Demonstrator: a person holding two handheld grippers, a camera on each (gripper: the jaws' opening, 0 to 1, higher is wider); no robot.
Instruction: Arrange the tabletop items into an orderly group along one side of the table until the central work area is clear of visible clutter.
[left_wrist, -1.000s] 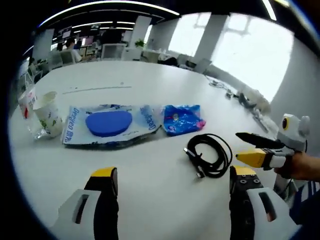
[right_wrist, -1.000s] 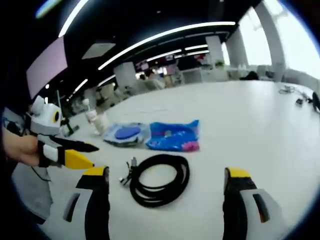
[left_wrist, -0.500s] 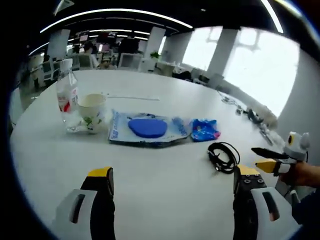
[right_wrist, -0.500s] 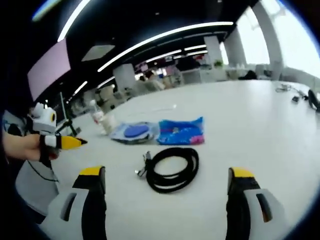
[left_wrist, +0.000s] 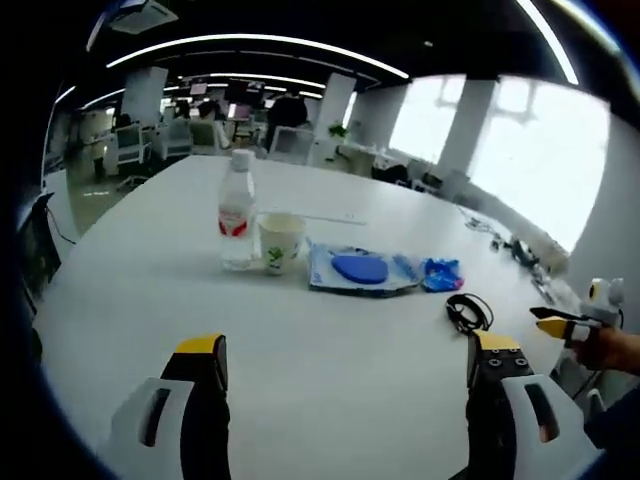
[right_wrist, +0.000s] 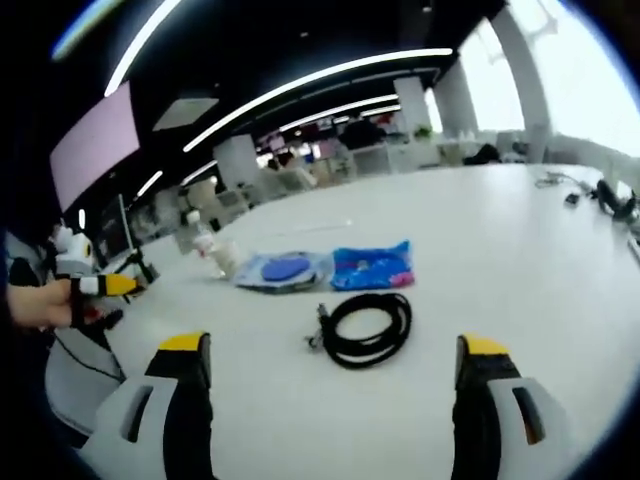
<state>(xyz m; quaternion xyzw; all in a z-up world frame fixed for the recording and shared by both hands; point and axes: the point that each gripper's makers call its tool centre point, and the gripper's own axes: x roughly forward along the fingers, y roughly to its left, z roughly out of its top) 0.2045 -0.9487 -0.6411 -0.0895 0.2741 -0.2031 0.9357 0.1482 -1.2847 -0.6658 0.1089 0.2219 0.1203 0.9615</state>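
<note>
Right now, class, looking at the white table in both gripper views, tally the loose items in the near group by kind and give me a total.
Plastic water bottle: 1
Paper cup: 1
Clear packet with a blue pad: 1
Small blue wrapper: 1
Coiled black cable: 1
Total: 5

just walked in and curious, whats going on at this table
A person holds a two-jaw gripper in each hand above a white table; both the left gripper and the right gripper are open and hold nothing. On the table, roughly in a row, are a water bottle, a paper cup, a clear packet with a blue pad, a small blue wrapper and a coiled black cable. Nothing is being touched; the tidying looks not yet under way.
</note>
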